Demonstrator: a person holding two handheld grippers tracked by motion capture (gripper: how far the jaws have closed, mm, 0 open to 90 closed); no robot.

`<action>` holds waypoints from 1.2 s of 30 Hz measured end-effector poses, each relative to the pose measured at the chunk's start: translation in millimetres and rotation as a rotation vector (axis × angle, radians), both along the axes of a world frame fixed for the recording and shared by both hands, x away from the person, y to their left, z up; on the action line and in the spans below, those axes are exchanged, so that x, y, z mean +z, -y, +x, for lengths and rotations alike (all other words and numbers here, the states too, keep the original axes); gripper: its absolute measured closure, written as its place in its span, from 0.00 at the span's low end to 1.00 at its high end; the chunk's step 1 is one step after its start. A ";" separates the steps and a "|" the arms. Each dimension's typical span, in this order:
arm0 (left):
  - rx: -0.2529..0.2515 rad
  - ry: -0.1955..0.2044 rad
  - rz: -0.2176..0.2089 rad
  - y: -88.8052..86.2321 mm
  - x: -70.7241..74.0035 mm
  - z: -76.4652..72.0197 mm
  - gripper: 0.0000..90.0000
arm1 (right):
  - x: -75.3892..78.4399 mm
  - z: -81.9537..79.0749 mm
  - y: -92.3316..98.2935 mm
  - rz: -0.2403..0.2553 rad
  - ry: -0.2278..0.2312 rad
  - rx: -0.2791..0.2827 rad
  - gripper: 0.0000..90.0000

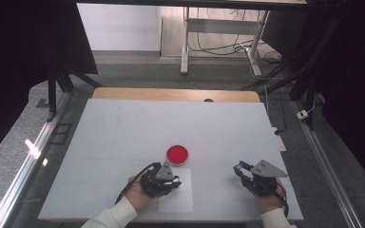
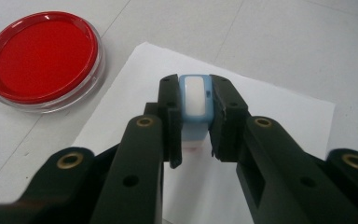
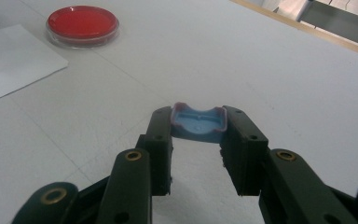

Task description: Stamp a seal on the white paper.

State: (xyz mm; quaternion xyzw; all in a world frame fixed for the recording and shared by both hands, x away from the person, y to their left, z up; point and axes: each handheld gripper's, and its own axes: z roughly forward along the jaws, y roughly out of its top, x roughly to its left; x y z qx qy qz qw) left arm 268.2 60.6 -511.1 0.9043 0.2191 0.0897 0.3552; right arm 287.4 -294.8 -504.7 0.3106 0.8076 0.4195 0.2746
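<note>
Left gripper, nearest the table's front edge: jaws clamped on a blue-and-white stamp, held over the white paper sheet. Right gripper, well apart to the right: jaws clamped on the stamp's blue cap. Beyond the paper: a round red ink pad on the white table.

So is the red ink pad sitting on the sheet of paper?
No, the red ink pad rests on the bare table, beside the paper.
</note>
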 end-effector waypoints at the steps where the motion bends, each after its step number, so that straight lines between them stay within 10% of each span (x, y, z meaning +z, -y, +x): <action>1: 0.000 -0.001 0.000 -0.1 0.0 0.0 0.84 | 0.0 0.0 0.0 0.000 0.000 0.000 0.71; 36: 0.008 0.027 -0.013 -1.1 -3.5 -4.0 0.84 | 0.4 -0.7 -0.6 0.001 0.002 0.001 0.71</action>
